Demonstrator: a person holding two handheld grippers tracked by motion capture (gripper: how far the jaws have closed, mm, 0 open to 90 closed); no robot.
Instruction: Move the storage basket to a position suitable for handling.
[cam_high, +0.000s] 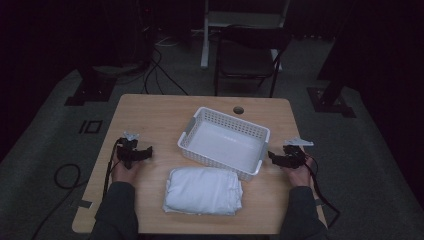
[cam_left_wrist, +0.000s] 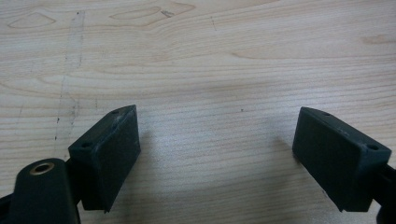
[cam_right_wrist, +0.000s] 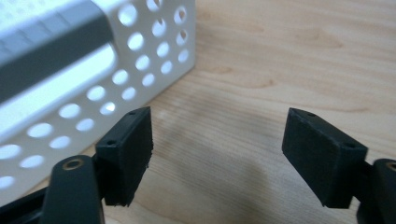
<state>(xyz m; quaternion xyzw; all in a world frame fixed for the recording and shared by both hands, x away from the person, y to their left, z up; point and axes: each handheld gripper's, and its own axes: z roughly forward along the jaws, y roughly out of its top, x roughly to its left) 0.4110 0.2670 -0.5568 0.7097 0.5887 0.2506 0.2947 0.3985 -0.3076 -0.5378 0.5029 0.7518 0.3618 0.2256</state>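
My left gripper (cam_high: 145, 152) and right gripper (cam_high: 274, 157) rest apart, empty, flanking the folded cloth (cam_high: 203, 191) and basket (cam_high: 260, 134), ready to reach.

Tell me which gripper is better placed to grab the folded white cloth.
Probably the left gripper: it sits open just beside the folded white cloth, while the right gripper sits nearer the white basket.

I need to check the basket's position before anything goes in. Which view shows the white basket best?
The high view: the whole white basket sits behind the folded cloth. The right gripper view catches a perforated corner; the left gripper view looks at bare table.
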